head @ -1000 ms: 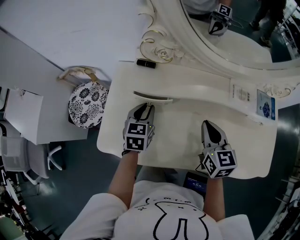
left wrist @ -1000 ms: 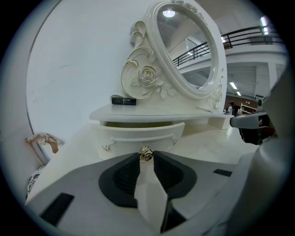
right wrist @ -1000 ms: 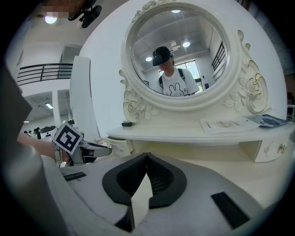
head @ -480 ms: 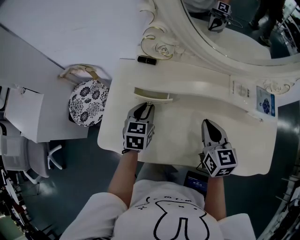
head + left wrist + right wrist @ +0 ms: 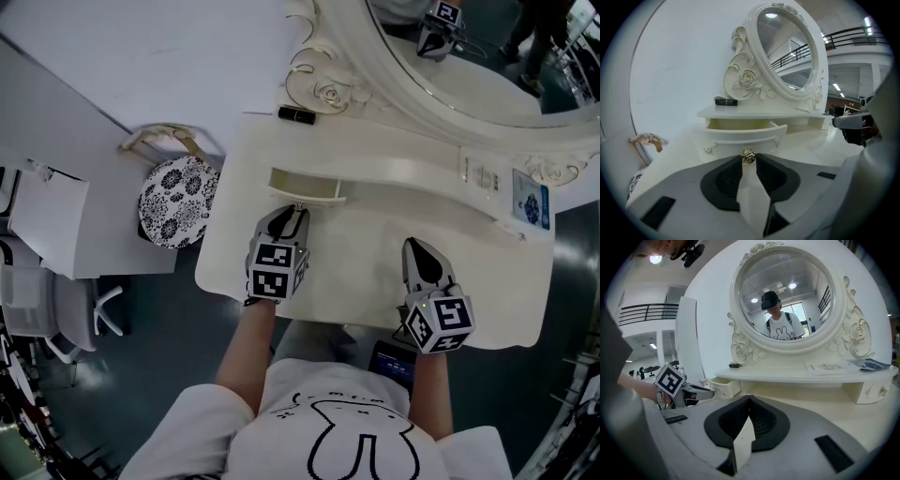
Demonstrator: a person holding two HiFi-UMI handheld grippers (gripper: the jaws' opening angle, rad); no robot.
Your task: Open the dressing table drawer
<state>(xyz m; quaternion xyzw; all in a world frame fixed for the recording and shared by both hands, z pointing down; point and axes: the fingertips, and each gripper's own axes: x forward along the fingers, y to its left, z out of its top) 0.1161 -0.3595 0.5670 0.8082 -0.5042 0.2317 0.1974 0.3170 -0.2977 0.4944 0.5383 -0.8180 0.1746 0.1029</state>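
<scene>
The cream dressing table point(image 5: 375, 272) has a small left drawer point(image 5: 305, 185) that stands partly pulled out, its hollow showing. In the left gripper view the drawer front point(image 5: 740, 137) faces me, and its metal knob point(image 5: 749, 157) sits between my jaw tips. My left gripper point(image 5: 298, 208) point(image 5: 749, 159) is shut on that knob. My right gripper point(image 5: 413, 247) point(image 5: 749, 399) rests low over the tabletop to the right, shut with nothing in it.
A black tube point(image 5: 296, 114) lies on the upper shelf by the carved oval mirror point(image 5: 450, 84). Leaflets point(image 5: 531, 208) sit on the shelf's right end, above a second small drawer point(image 5: 871, 392). A floral stool point(image 5: 176, 201) stands left of the table.
The drawer has slid further out of the table, so more of its hollow shows. Both grippers keep about the same places in the picture.
</scene>
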